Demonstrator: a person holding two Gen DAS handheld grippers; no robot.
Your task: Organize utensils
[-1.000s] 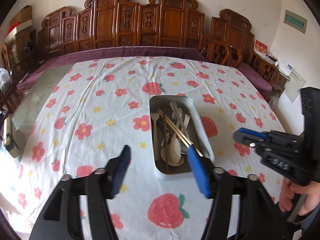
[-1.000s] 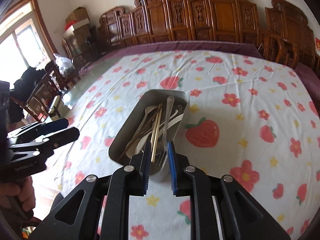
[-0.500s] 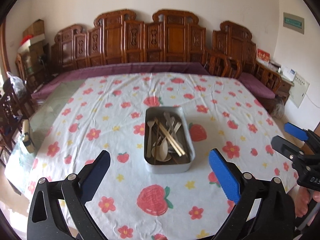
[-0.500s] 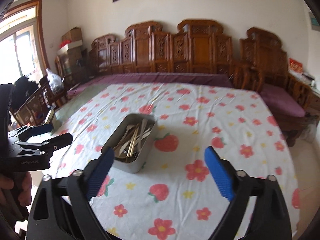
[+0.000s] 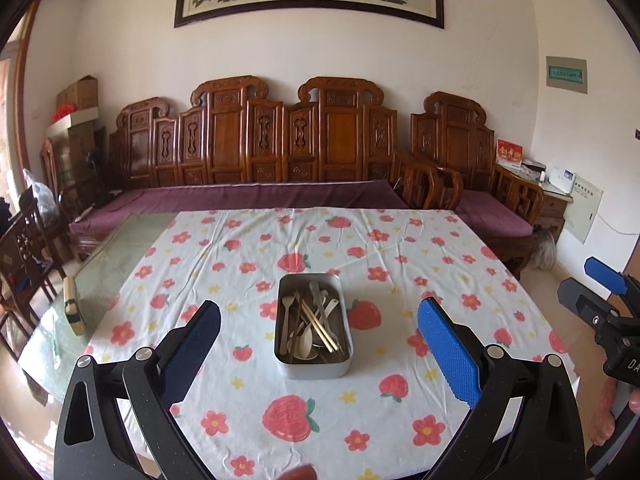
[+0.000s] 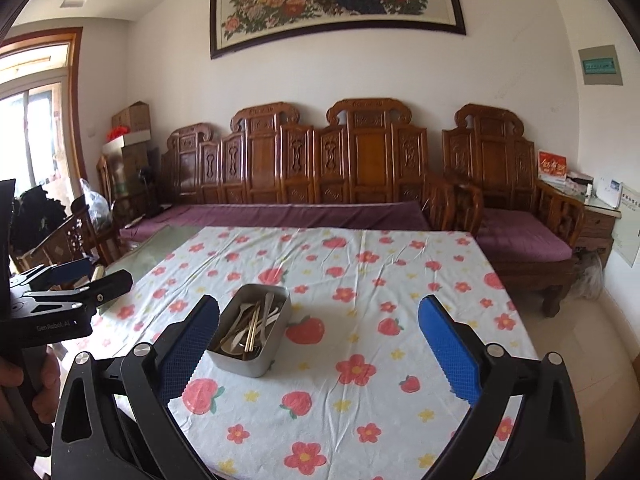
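window [image 6: 34, 120] only in right view, beyond utensil tin [image 6: 252, 332]

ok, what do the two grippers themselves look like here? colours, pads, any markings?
Both are matte black plastic with two angled, cut-out fingers and silver screw heads. The left gripper and right gripper carry blue textured pads on the inner finger faces. White lettering reading GenRobot.AI shows on the left gripper's body in the right wrist view; the right one's lettering is cut off. No cables or sleeves visible.

Both the left gripper [image 5: 318, 344] and the right gripper [image 6: 318, 344] are held raised, jaws spread wide, nothing gripped.
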